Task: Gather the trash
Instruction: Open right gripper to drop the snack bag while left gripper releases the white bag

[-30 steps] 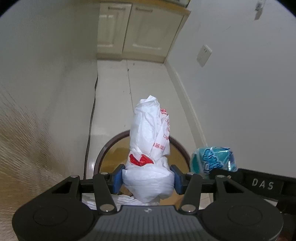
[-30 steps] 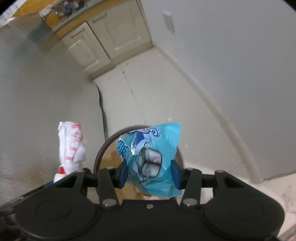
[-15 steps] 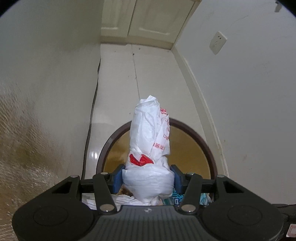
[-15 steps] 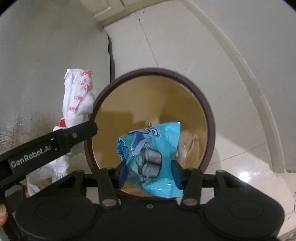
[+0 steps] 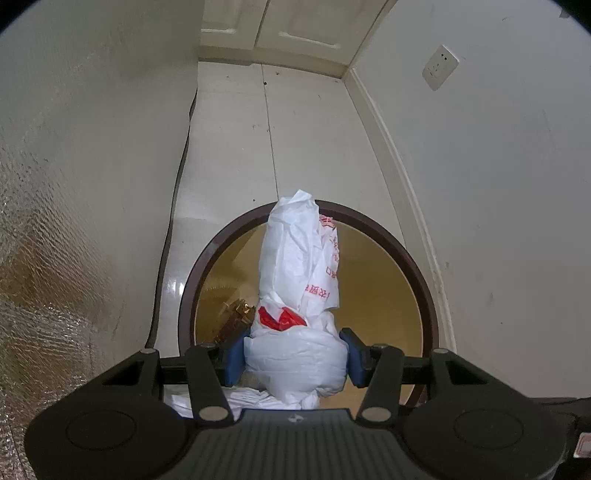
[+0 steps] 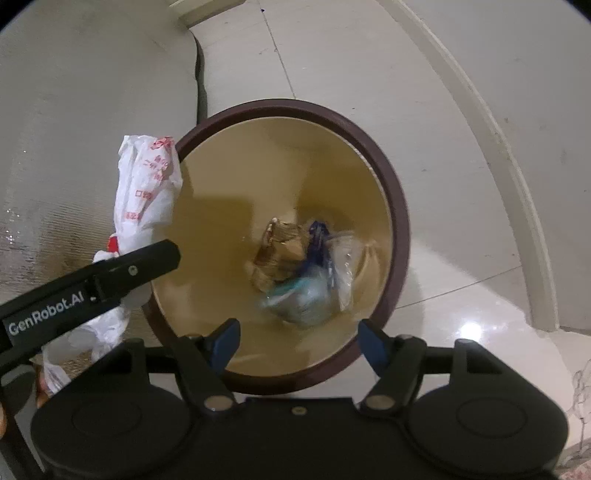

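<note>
Over the bin, we see the right gripper (image 6: 297, 341) with its blue jaws spread wide and nothing between them — they have just been opening, and the blue snack wrapper (image 6: 303, 295) they pinched half a second ago now lies blurred near the bottom of the waste bin (image 6: 400, 236), at about 12 o'clock from the jaws. It rests against a crumpled brown paper (image 6: 279, 251) and a clear plastic scrap (image 6: 341, 258) already inside. One piece of trash is, we judge, delivered.

At 9 o'clock in the right wrist view, the left gripper (image 5: 295, 356) is clamped narrow on the white plastic bag (image 5: 299, 295), red print showing, its upper part standing up above the pads. In the left wrist view the bag hangs over the near half of the bin's mouth, the brown rim curving behind it at 12 o'clock.

The bag is the next to go — the left jaws need only part for it to fall in, though its bulk lies near the left edge of the rim and could catch there.

Beyond the bin, pale floor tiles (image 5: 236, 147) run to a cabinet door (image 5: 295, 26), and a wall socket (image 5: 439, 66) sits at 2 o'clock.
</note>
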Tool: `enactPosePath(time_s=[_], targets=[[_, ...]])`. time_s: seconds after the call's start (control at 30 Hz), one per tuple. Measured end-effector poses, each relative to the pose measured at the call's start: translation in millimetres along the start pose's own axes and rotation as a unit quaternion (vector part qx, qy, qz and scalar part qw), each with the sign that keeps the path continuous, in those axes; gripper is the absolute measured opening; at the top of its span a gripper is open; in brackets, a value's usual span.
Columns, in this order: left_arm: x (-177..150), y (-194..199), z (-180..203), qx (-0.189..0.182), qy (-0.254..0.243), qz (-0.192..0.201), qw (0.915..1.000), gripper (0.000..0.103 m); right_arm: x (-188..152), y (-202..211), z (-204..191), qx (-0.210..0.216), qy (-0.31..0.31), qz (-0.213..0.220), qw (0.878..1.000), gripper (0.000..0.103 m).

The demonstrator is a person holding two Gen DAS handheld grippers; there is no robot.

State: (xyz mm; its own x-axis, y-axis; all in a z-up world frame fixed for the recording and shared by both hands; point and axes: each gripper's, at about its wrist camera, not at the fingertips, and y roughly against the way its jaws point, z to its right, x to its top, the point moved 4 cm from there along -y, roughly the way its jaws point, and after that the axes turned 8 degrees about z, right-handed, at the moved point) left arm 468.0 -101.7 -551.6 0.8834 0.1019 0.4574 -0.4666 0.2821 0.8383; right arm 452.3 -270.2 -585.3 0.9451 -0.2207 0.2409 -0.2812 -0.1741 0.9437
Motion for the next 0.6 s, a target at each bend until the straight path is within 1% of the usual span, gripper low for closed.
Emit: enactPosePath(time_s=[0.13,0.17,0.23,0.27,0.3,0.33,0.37,0.53,0.6], targets=[[-2.0,-3.2,-1.3,-0.001,0.005,-0.005,1.0,0.053,5.8,6.5,2.1,-0.012,0.011,0.01,1.0,0.071],[-1.7,-4.0,-1.4,-0.002,0.007,-0.005,1.0,0.053,11.4,4.9,3.6,-0.014,0.013,0.013,1.0,0.071],[-1.0,-4.5,-2.5,-0.005,0.013,0.002,0.9999,0.054,10.4,7.3,3.3,-0.015,0.013,0.017,1.0,0.071],[0.0,-3.7,-3.5,-0.004,0.018,0.011,0.9998,0.06,10.0,8.3,4.0,-0.015,0.013,0.017,1.0,0.071],[0.9,-3.2,-4.9,0.002,0.022,0.016,0.9996,0.076,9.9,8.9,4.2,-0.015,0.013,0.018,1.0,0.071],[1.2,-3.0,-6.0,0.01,0.023,0.018,0.9995,0.082,8.2,10.2,6.1,-0.015,0.015,0.02,1.0,0.071],[1.2,-2.7,-6.3,0.017,0.019,0.018,0.9995,0.086,8.6,10.3,6.6,-0.014,0.018,0.022,0.999,0.071],[-5.2,-9.1,-3.7,0.052,-0.027,-0.012,0.9982,0.087,8.5,12.6,11.9,-0.013,0.029,0.033,0.999,0.071],[-7.0,-13.1,-5.8,0.061,-0.034,-0.022,0.9973,0.089,9.1,13.2,12.7,-0.012,0.031,0.036,0.999,0.071]])
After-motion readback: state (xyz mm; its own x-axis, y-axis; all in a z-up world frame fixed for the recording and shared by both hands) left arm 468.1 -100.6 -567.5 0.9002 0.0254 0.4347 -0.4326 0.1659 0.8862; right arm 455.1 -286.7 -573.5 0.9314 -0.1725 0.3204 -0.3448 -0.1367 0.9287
